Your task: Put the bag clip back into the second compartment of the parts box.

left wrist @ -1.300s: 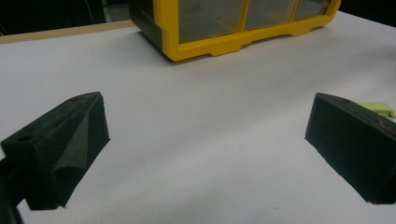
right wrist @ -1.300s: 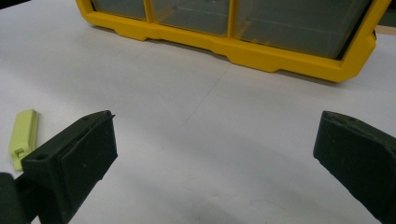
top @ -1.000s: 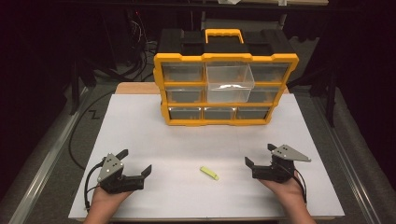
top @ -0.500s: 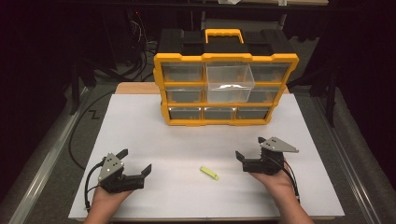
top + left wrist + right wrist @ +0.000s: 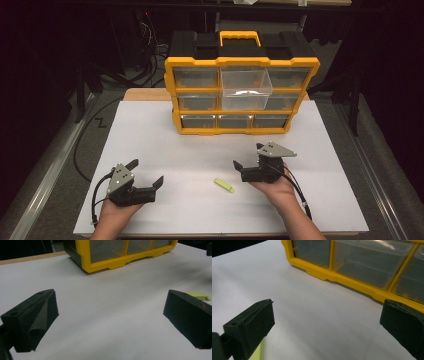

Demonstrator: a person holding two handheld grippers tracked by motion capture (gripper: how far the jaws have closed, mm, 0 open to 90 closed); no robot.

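As your right gripper (image 5: 239, 169), jaws wide apart, closes in on the small yellow-green plastic strip (image 5: 224, 185) near the table's front edge, your left gripper (image 5: 147, 175) waits open; pickup looks imminent.

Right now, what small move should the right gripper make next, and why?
Probably ease the right gripper a little forward and down over the yellow-green piece. Its jaws stand open, and the piece lies flat on the white sheet just beside them, untouched.

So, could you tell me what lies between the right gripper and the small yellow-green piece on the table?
Nothing: in the high view, only bare white table surface separates the right gripper from the yellow-green piece.
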